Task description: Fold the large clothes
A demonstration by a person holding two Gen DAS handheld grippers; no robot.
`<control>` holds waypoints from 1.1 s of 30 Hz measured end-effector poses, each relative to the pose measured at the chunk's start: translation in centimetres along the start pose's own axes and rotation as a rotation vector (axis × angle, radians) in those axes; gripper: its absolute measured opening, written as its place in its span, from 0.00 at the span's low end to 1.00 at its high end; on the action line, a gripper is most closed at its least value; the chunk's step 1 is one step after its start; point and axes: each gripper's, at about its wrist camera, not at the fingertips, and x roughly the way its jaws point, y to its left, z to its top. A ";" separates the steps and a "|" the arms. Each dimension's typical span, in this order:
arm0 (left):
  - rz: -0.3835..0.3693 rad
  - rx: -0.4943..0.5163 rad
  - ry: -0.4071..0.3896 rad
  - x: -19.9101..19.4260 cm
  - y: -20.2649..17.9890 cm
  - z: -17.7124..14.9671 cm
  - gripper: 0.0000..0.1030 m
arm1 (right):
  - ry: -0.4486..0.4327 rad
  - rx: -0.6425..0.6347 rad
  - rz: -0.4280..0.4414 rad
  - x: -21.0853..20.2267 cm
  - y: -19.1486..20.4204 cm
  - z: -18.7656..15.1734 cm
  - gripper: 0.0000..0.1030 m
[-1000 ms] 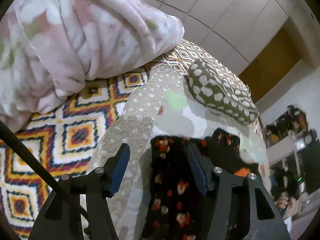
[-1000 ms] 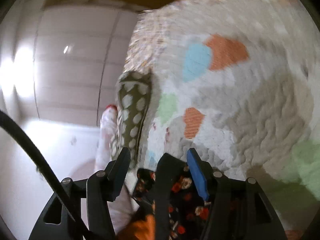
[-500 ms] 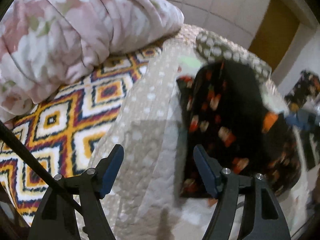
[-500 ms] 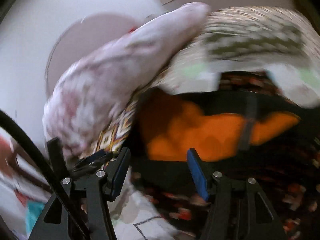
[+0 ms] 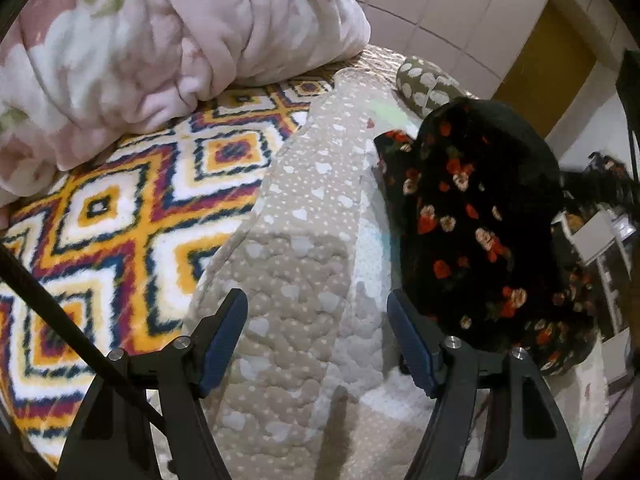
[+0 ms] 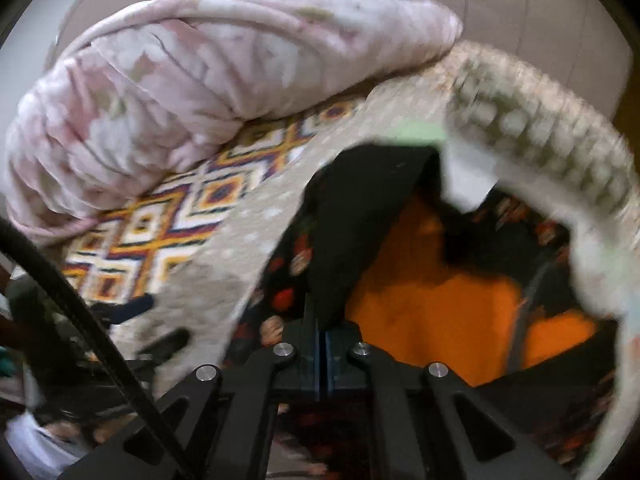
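Observation:
A black garment with red and cream flowers (image 5: pixel 476 216) hangs lifted over the beige quilted bedcover (image 5: pixel 304 248), to the right of my left gripper (image 5: pixel 316 340). My left gripper is open and empty above the quilt. In the right wrist view, my right gripper (image 6: pixel 322 344) is shut on a fold of the black floral garment (image 6: pixel 352 216), whose orange lining (image 6: pixel 432 300) shows. The view is blurred with motion.
A pink floral blanket (image 5: pixel 152 40) is piled at the far left on a diamond-patterned cover (image 5: pixel 100 216); it also shows in the right wrist view (image 6: pixel 180 92). An olive spotted pillow (image 5: pixel 428 84) lies at the head of the bed. Shelves and clutter (image 5: pixel 600 240) stand at right.
My right gripper has closed on the garment and lifted it. My left gripper has let the garment go, opened wider and drawn back to the left of it.

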 end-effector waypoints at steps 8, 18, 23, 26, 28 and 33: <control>-0.129 -0.032 0.036 2.3 -1.2 1.0 0.69 | -0.032 -0.058 -0.238 2.9 -1.9 8.6 0.02; -0.110 0.002 0.086 3.2 -3.4 0.3 0.70 | 0.167 -0.038 -0.296 16.2 -4.3 6.8 0.02; -0.075 0.031 0.063 1.3 -4.4 0.8 0.70 | 0.018 0.024 -0.223 8.6 -7.1 7.7 0.14; -0.068 0.057 0.047 0.2 -5.9 1.1 0.70 | -0.087 0.096 -0.204 2.0 -10.2 6.9 0.28; -0.064 0.080 0.043 0.2 -7.2 1.3 0.70 | -0.118 0.150 -0.195 -1.7 -12.8 5.1 0.28; -0.049 0.170 0.060 2.0 -10.9 1.9 0.70 | -0.069 0.204 -0.189 -4.4 -17.9 -1.8 0.36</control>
